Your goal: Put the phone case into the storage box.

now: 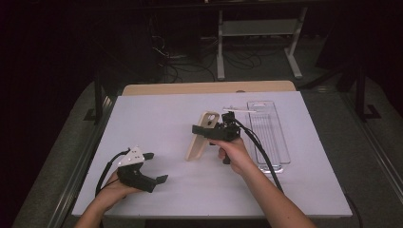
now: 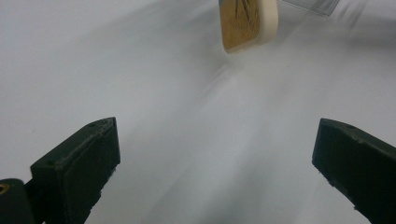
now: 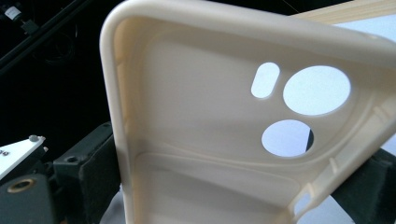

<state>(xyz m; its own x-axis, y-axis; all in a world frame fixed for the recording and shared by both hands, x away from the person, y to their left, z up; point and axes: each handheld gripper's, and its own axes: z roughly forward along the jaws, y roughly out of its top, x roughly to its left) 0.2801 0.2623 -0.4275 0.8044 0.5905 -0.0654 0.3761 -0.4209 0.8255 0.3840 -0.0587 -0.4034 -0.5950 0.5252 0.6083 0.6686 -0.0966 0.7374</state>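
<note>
Phone case (image 1: 202,136) upright on table (image 1: 157,118) | right tongs (image 1: 205,131) clamp it | left tongs (image 1: 154,167) wide, empty

Phone case (image 3: 196,140): cream plastic or rubbery polymer, smooth and matt inside, with a soft sheen along its rounded rim; outer face in the left gripper view carries a tan, wood-look panel with dark markings. Table (image 1: 157,118): white top, smooth, matt; a light wood edge shows at its far side. Tray (image 1: 271,135): clear, glossy plastic, ribbed. Left gripper (image 1: 157,167): matt black plastic jaws, slightly rough at the edges, under a pale grey plate. Right gripper (image 1: 205,129): matt black plastic.
</note>
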